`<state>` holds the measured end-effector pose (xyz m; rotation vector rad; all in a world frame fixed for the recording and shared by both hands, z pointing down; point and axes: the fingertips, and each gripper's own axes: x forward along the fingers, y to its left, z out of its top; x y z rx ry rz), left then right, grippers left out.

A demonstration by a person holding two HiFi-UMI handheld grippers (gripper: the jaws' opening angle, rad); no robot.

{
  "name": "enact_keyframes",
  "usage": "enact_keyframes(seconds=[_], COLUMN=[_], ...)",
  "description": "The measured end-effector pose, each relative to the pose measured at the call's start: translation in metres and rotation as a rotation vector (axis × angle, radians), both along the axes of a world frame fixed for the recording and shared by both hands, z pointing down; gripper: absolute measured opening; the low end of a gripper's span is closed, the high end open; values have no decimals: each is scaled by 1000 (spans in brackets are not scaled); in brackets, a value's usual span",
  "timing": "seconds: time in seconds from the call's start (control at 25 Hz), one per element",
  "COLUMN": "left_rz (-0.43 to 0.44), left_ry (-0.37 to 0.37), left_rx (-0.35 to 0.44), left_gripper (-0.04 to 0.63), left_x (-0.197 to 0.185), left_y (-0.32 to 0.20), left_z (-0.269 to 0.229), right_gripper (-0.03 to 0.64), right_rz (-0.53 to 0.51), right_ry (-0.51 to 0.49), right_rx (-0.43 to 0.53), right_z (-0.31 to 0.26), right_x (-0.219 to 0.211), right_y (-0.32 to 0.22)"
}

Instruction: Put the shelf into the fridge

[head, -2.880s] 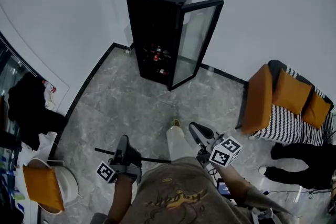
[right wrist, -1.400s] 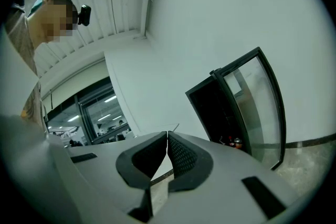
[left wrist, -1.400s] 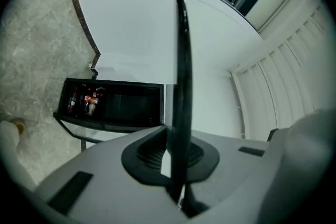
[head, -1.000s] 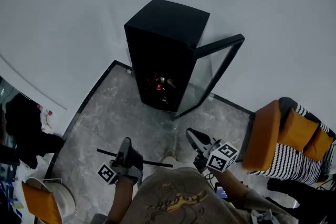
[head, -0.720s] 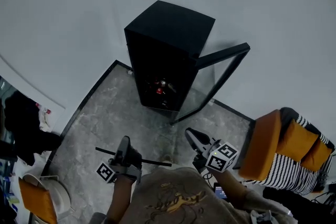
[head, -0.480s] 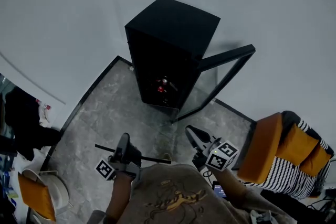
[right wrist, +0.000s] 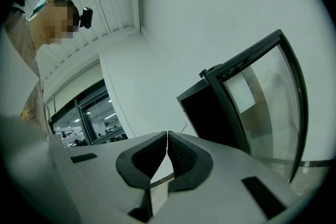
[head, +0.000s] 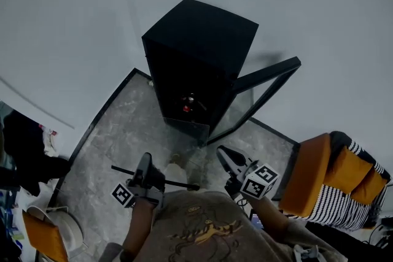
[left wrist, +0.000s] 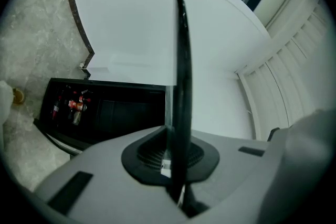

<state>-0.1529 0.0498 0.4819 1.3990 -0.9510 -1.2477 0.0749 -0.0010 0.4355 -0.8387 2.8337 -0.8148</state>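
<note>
Left gripper [head: 144, 170] is clamping the one shelf [head: 161, 182] by its dark edge, short of the fridge [head: 196, 40].
Right gripper [head: 226, 156] is keeping its jaws pressed together, nothing seen between; the single fridge, glass door [head: 258, 95] open, is holding bottles [head: 189, 104] low inside, too small to count.

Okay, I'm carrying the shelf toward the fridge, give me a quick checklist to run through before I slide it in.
1. Left gripper hold on the shelf: ok, its jaws are shut on the shelf's dark edge.
2. Right gripper hold: cannot tell. Its jaws are together, but whether they pinch the shelf is unclear.
3. Fridge door: ok, the glass door stands swung wide open.
4. Free slot inside: cannot tell. The interior is dark, and only the bottles low down show.
5. Shelf lined up with the opening: not ok. In the head view it is held crosswise in front of the person, short of the fridge.
</note>
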Motion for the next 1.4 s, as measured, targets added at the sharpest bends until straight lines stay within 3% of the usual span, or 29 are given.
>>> enact_keyframes(seconds=[0.4,1.4], left_rz=[86,183], left_ry=[-20,-24], left_rx=[12,-120], left_gripper=[15,15], left_x=[-16,-15], left_y=[-60,-153], left_z=[2,128], right_gripper=[21,21], right_rz=[68,112], right_ry=[-4,45], right_rx=[20,-14], right_z=[-6,6], right_x=[-13,-24], right_y=[-45,-93])
